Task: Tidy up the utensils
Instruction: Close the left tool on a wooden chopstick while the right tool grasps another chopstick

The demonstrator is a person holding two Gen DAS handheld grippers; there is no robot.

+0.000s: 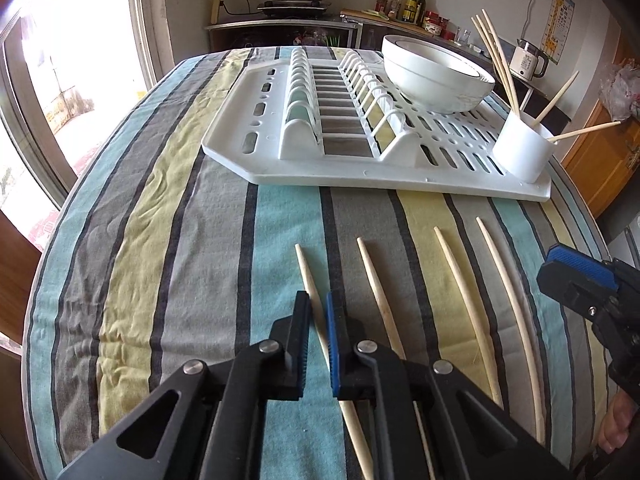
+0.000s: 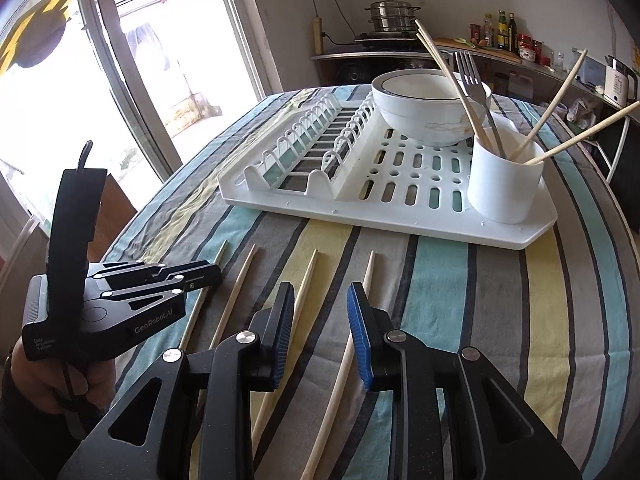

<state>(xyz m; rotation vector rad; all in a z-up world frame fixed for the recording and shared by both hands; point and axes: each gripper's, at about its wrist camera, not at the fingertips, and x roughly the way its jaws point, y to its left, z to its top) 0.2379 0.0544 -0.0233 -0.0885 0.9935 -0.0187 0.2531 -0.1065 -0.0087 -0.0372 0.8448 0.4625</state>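
The left claw (image 1: 318, 320) is clenched on the leftmost chopstick (image 1: 310, 284) on the tabletop (image 1: 168, 240). The right claw (image 2: 320, 312) hangs released above two chopsticks (image 2: 360, 300). Far off, a drying rack (image 2: 400, 200) holds a bowl (image 2: 420, 112) and utensil cup (image 2: 504, 184).

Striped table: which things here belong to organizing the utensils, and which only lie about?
Job: four loose chopsticks, white utensil cup, drying rack, left gripper, right gripper.
Lying about: bowl, steamer pot, bottles, kettle.

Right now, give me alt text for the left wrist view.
The left gripper is shut on the leftmost chopstick of four on the striped tablecloth; beyond sits a white dish rack.
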